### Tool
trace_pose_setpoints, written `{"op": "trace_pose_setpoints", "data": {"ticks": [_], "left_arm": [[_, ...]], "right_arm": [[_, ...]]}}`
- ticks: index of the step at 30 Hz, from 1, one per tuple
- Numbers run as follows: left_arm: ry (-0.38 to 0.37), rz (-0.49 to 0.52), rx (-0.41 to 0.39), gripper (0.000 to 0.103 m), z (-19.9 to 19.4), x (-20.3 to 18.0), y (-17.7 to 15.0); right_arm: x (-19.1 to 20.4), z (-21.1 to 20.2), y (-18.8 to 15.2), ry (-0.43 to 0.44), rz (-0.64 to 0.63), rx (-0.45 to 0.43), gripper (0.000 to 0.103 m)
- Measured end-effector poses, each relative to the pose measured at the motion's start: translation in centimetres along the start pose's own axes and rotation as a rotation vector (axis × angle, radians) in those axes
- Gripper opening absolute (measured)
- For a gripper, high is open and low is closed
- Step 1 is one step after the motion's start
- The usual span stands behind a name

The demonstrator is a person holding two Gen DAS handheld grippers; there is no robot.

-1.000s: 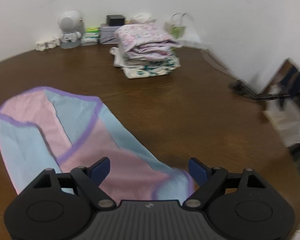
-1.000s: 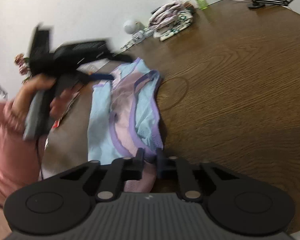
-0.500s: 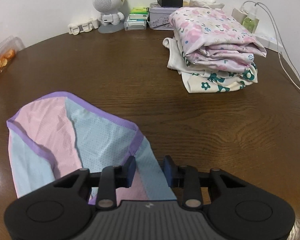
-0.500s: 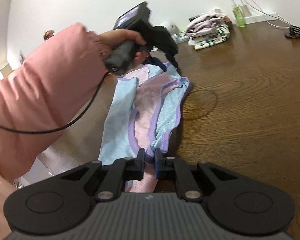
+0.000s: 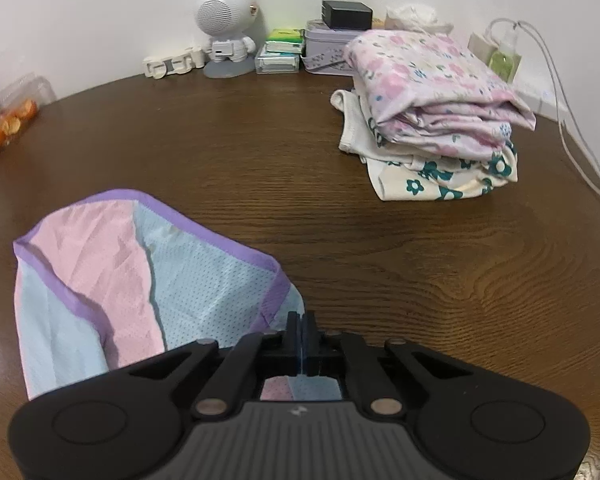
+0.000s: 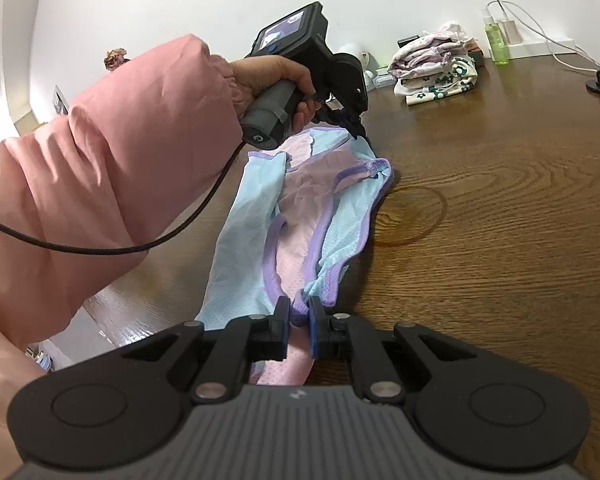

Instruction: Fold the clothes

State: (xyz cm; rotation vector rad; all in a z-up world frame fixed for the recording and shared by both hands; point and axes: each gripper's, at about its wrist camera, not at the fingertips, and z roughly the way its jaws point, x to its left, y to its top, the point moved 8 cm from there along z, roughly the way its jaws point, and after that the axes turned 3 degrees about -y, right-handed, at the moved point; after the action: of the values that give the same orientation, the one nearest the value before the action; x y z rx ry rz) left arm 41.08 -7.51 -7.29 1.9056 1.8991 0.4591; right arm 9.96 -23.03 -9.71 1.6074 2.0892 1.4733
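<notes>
A pink and light-blue mesh garment (image 5: 140, 280) with purple trim lies stretched out on the brown wooden table (image 5: 420, 260). My left gripper (image 5: 301, 326) is shut, pinching the garment's purple-edged corner. The right wrist view shows that same left gripper (image 6: 354, 130), held by a hand (image 6: 276, 72), at the far end of the garment (image 6: 300, 220). My right gripper (image 6: 299, 320) is shut on the bunched purple hem at the near end. A stack of folded floral clothes (image 5: 432, 112) sits further back on the table.
Along the wall stand a white robot-shaped figure (image 5: 224, 28), small boxes (image 5: 324, 40), a green bottle (image 5: 504, 60) and white cables (image 5: 572, 132). A tub of orange fruit (image 5: 4, 120) is far left. A pink sleeve (image 6: 120, 160) and a black cord (image 6: 180, 232) fill the left of the right wrist view.
My left gripper swung over to the garment's far corner, came down on it and its jaws went from wide open to shut. The right gripper kept its hold on the hem.
</notes>
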Motion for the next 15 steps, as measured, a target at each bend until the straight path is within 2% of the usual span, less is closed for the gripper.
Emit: {"op": "trace_pose_setpoints", "data": {"ticks": [3,9,13,15], "left_arm": [[-0.054,-0.035,-0.020,0.000,-1.0,0.9,0.2],[-0.239,-0.090,-0.114,0.000,-6.0,3.4,1.0],[-0.349,-0.123,-0.205,0.000,-10.9,7.8,0.7],[-0.369,-0.154,-0.223,0.000,-11.9,10.5,-0.4]], "right_arm": [[0.4,0.0,0.1,-0.006,-0.016,0.000,0.009],[2.0,-0.9,1.2,-0.034,-0.111,-0.012,0.009],[4.0,-1.8,1.8,-0.048,-0.232,-0.004,0.009],[5.1,-2.1,1.8,-0.046,-0.283,0.012,0.009]]}}
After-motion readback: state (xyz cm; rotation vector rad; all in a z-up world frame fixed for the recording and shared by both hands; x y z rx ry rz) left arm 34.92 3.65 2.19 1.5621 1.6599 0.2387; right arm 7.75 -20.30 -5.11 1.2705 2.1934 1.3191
